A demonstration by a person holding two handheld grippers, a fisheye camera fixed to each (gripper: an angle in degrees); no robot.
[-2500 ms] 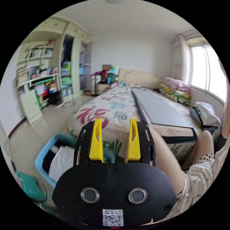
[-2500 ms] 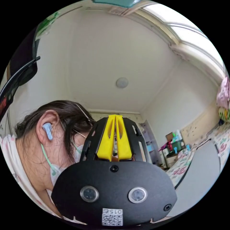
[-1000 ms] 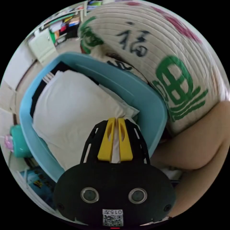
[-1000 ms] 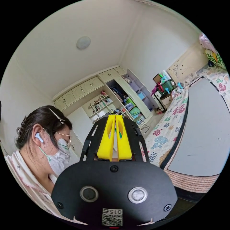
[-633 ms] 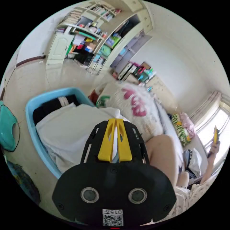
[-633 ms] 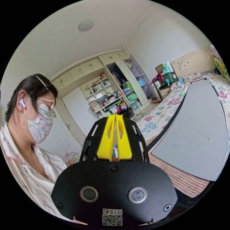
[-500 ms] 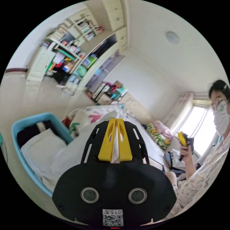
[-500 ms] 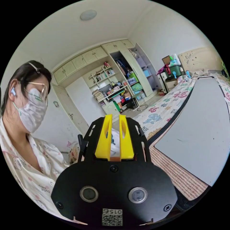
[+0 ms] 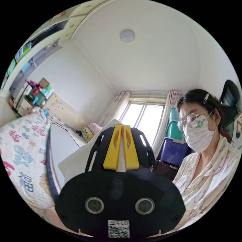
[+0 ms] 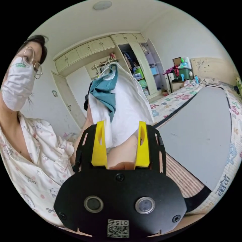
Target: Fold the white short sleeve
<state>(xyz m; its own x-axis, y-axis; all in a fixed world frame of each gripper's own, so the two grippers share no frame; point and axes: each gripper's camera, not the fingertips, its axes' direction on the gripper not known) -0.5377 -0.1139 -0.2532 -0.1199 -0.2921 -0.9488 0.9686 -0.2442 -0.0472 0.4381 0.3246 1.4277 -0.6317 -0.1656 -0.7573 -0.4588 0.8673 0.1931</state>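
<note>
Lifted clear of its basket since earlier, white short sleeve (image 10: 126, 106) hangs pinched in left gripper (image 9: 121, 147); right gripper (image 10: 121, 145), jaws spread, nears, probably seeking a second hold.

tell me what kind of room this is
Most likely a bedroom in a home: a bed with a patterned cover, built-in cupboards and cluttered shelves along the wall, and a curtained window.
</note>
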